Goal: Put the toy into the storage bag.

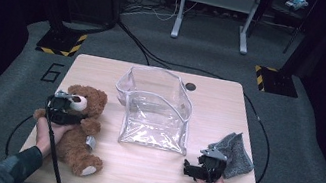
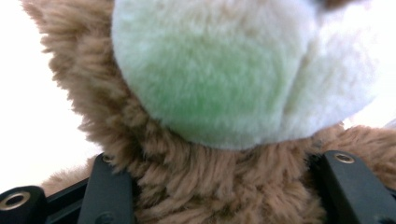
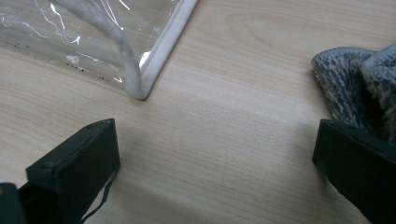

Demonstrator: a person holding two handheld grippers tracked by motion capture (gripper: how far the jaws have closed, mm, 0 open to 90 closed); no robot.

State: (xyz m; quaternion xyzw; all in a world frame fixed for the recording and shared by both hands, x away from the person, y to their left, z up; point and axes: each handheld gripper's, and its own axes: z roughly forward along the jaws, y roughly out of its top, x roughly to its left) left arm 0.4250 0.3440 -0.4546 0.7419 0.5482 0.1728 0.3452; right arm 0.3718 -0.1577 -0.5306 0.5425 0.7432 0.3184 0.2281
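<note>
A brown teddy bear (image 1: pixel 78 133) lies on its back at the left of the wooden table (image 1: pixel 218 111). My left gripper (image 1: pixel 66 111) is at its neck, just under the pale muzzle (image 2: pixel 210 79). Both black jaws press into the brown neck fur (image 2: pixel 210 186), so that gripper is shut on the bear. A clear plastic bag (image 1: pixel 156 116) with a white rim stands open mid-table. Near the front right, my right gripper (image 1: pixel 206 166) hovers low over the table (image 3: pixel 233 116) with its jaws wide and nothing between them. The bag's corner (image 3: pixel 140 88) is ahead to its left and a grey cloth (image 3: pixel 355 88) to its right.
The grey cloth (image 1: pixel 238 155) lies crumpled by the table's right edge. A dark round grommet (image 1: pixel 191 86) sits at the far edge behind the bag. Cables, a desk frame (image 1: pixel 216 9) and hazard-striped bases (image 1: pixel 60 43) are on the floor beyond.
</note>
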